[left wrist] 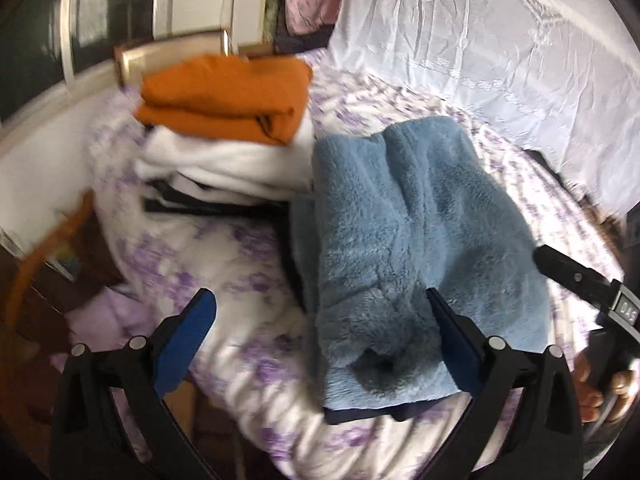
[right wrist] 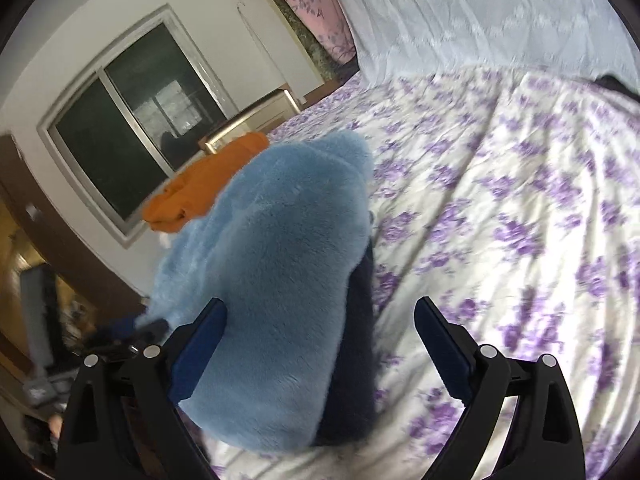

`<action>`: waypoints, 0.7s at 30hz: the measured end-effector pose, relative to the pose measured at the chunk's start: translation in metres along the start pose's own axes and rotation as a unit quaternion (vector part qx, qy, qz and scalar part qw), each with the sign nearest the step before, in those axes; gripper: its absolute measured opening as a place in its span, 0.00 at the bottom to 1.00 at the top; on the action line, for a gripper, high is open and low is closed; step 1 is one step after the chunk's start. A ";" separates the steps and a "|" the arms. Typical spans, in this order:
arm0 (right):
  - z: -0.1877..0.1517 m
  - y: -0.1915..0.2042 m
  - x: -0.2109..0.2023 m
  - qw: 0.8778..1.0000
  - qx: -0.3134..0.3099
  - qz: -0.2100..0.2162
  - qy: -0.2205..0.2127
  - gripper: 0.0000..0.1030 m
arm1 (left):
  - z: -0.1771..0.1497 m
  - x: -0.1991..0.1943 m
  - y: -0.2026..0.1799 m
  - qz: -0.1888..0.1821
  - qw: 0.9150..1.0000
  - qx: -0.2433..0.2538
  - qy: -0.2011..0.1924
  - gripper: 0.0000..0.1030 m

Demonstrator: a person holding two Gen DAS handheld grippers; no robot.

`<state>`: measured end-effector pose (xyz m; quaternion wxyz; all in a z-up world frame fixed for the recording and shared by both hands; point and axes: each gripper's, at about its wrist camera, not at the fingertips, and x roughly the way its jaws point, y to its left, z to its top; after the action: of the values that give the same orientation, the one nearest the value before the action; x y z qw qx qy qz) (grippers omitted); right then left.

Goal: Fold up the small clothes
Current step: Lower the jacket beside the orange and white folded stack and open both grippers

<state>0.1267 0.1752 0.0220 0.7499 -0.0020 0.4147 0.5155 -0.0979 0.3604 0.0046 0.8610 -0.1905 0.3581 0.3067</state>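
A fluffy light-blue garment lies folded on the purple-flowered bedsheet, on top of a dark navy piece. My left gripper is open, its right finger against the garment's near edge. In the right wrist view the blue garment rises between the fingers of my right gripper, which is open, with the navy piece beside it. The right gripper's finger also shows at the right edge of the left wrist view.
A stack of folded clothes, an orange one on top of white and dark ones, sits left of the blue garment. A white quilt and pink pillow lie at the head. A window is on the left wall.
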 end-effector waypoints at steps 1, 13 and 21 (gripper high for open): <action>-0.002 0.000 0.002 1.000 -0.005 -0.006 0.000 0.96 | -0.002 0.000 -0.002 0.009 1.000 0.011 -0.003 0.96; -0.011 0.022 -0.019 0.996 -0.044 -0.071 -0.038 0.97 | -0.011 -0.014 -0.029 0.100 0.988 0.090 -0.078 0.96; -0.008 0.054 -0.058 0.990 -0.079 -0.091 -0.076 0.97 | -0.008 -0.034 -0.021 0.086 0.989 0.071 -0.095 0.96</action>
<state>0.0727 0.1521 0.0759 0.8204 -0.0596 0.3131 0.4748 -0.1067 0.3273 0.0261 0.8728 -0.0671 0.3107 0.3702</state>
